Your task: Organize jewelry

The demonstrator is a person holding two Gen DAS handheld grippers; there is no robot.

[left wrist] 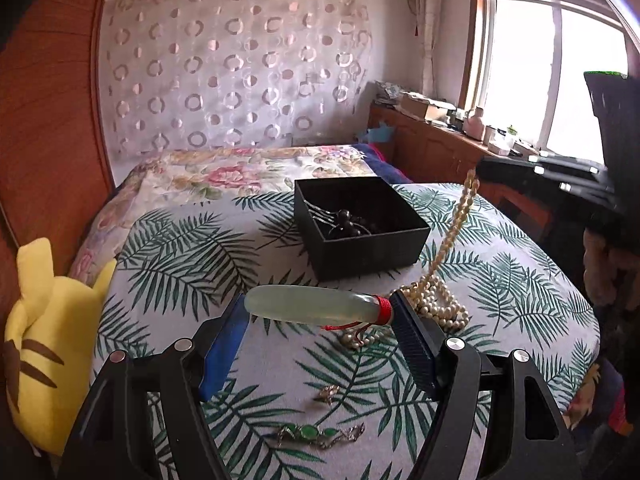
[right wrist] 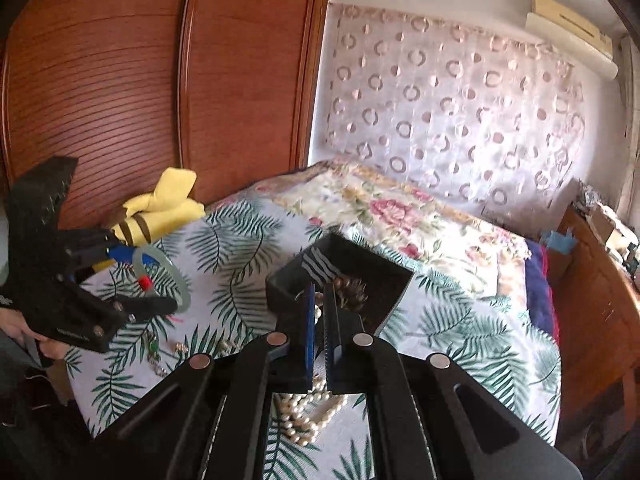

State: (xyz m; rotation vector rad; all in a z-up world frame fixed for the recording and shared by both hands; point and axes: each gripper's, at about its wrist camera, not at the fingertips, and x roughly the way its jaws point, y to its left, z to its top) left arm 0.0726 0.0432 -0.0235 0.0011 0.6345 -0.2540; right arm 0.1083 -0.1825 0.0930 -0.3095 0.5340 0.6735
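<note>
The left gripper (left wrist: 320, 312) squeezes a smooth, pale green glass-like bangle (left wrist: 316, 306). The right gripper (right wrist: 319, 300) pinches a string of round, shiny pearls (right wrist: 308, 412) above the square black box (right wrist: 384, 276).

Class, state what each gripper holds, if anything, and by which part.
The left gripper spans the pale jade bangle across its rim. The right gripper pinches the pearl necklace by one raised strand.
</note>
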